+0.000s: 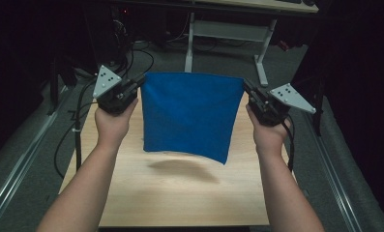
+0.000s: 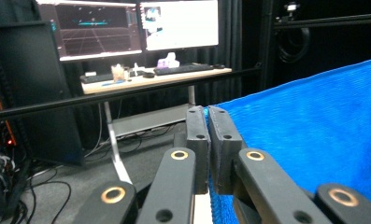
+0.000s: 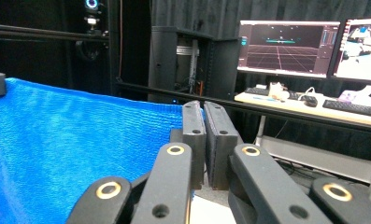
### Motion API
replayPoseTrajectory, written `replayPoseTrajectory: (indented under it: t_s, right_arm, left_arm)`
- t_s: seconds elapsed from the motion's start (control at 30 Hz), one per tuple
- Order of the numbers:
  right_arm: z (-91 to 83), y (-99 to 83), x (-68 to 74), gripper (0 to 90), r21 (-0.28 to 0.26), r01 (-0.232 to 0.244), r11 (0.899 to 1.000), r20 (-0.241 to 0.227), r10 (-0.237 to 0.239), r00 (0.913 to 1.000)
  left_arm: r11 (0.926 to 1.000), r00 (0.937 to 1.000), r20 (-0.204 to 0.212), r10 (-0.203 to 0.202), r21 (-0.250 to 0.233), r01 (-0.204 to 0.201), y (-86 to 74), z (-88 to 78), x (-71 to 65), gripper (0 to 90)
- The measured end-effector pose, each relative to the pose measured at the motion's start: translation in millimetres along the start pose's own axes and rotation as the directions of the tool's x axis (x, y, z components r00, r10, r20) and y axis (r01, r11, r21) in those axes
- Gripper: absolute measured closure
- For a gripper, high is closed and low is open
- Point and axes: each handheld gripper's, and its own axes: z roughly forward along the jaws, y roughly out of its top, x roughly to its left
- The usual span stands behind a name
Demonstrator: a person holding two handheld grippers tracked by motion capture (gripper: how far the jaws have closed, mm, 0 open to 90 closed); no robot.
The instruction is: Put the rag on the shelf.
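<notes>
While each set of tongs is clamped on one upper corner of the blue rectangular terry cloth, the cloth hangs stretched between them. The left tongs pinch the corner at their inner side; in the left gripper view the left tongs have the cloth edge caught between closed jaws. The right tongs grip the opposite corner, as the right gripper view confirms at the right tongs, with the cloth spreading away from them. Below the tongs, the lower cloth edge hangs clear of the light wooden desk, casting a shadow on it.
</notes>
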Motion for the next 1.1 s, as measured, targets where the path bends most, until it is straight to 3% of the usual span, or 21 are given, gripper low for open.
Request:
replayPoseTrajectory:
  t_s: [0.33,0.47,0.67,0.73,0.8,0.83,0.87,0.9,0.93,0.97,1.0,1.03,1.07,1.1]
  right_arm:
    - [38.8,8.0,-14.3,88.6,0.039,0.001,0.999,0.028,-0.002,0.9996]
    - [59.2,5.7,-20.1,88.7,0.072,0.003,0.997,0.037,-0.006,0.9993]
    - [77.1,-3.7,-30.7,88.8,0.108,-0.035,0.993,0.038,0.032,0.9988]
    - [83.5,-9.2,-33.8,88.8,0.131,-0.027,0.991,0.049,0.021,0.9986]
    - [90.4,-16.3,-37.4,88.8,0.159,-0.022,0.987,0.053,0.013,0.9985]
    - [90.4,-16.3,-37.4,88.8,0.159,-0.022,0.987,0.053,0.013,0.9985]
    - [98.4,-27.0,-41.1,88.8,0.200,-0.030,0.979,0.057,0.019,0.9982]
    - [101.8,-33.2,-42.1,88.8,0.220,-0.031,0.975,0.058,0.018,0.9981]
    - [101.8,-33.2,-42.1,88.8,0.220,-0.031,0.975,0.058,0.018,0.9981]
    - [106.2,-45.7,-41.9,88.8,0.253,-0.035,0.967,0.058,0.021,0.9981]
    - [108.6,-53.2,-41.4,88.8,0.271,-0.034,0.962,0.056,0.019,0.9983]
    - [108.6,-53.2,-41.4,88.8,0.271,-0.034,0.962,0.056,0.019,0.9983]
    - [112.8,-68.6,-40.7,88.8,0.311,-0.030,0.950,0.055,0.014,0.9984]
    - [113.5,-74.4,-40.8,88.8,0.317,-0.041,0.947,0.053,0.025,0.9983]
  left_arm:
    - [0.9972,0.9969,-0.075,0.026,0.072,-0.020,2.5,32.9,18.6,88.1]
    - [0.9938,0.9930,-0.118,0.008,0.111,0.005,-0.8,50.9,26.2,88.1]
    - [0.9868,0.9919,-0.126,0.012,0.162,0.009,-9.4,69.6,32.2,88.0]
    - [0.9833,0.9922,-0.123,0.017,0.182,0.006,-14.5,76.8,34.2,88.0]
    - [0.9734,0.9936,-0.111,0.016,0.229,0.010,-26.3,87.7,38.0,87.7]
    - [0.9734,0.9936,-0.111,0.016,0.229,0.010,-26.3,87.7,38.0,87.4]
    - [0.9610,0.9955,-0.095,-0.007,0.274,0.033,-38.7,94.2,41.5,87.2]
    - [0.9610,0.9955,-0.095,-0.007,0.274,0.033,-38.7,94.2,41.5,87.2]
    - [0.9562,0.9956,-0.093,-0.009,0.291,0.036,-44.0,95.8,42.3,87.2]
    - [0.9506,0.9957,-0.091,-0.012,0.308,0.040,-51.0,97.4,43.0,87.4]
    - [0.9401,0.9957,-0.090,-0.023,0.337,0.052,-64.3,99.6,43.7,87.5]
    - [0.9401,0.9957,-0.090,-0.023,0.337,0.052,-64.3,99.6,43.7,87.6]
    - [0.9312,0.9959,-0.083,-0.037,0.359,0.064,-76.7,100.4,44.6,87.6]
    - [0.9286,0.9961,-0.079,-0.039,0.365,0.065,-80.3,100.4,44.7,87.6]
